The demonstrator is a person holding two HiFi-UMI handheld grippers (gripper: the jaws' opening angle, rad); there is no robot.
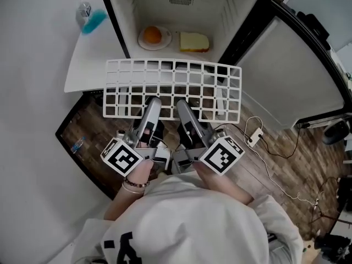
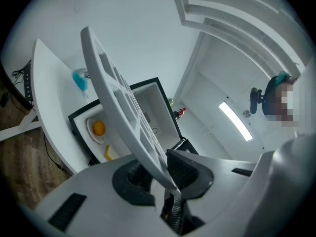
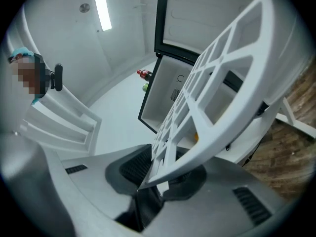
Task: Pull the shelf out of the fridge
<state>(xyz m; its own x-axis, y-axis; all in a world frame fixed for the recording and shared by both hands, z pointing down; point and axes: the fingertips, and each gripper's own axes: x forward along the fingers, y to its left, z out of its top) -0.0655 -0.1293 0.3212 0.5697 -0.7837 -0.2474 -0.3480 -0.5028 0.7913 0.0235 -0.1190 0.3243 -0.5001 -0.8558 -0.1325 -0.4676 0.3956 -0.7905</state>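
Where the shelf (image 1: 172, 84) lies: level, ahead of both grippers, long axis left to right, far edge by the fridge (image 1: 159, 7) mouth.
Left gripper (image 1: 154, 100): clamped on the near edge.
Right gripper (image 1: 181, 102): clamped beside it, equally near.
Next pull: straight back towards the person, I'd say.

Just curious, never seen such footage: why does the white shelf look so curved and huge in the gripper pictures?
Left gripper view: wide-angle lens bows the shelf, looming close. Right gripper view: same bowing, dark rounded corners. Head view: shelf looks nearly flat, evenly lit.
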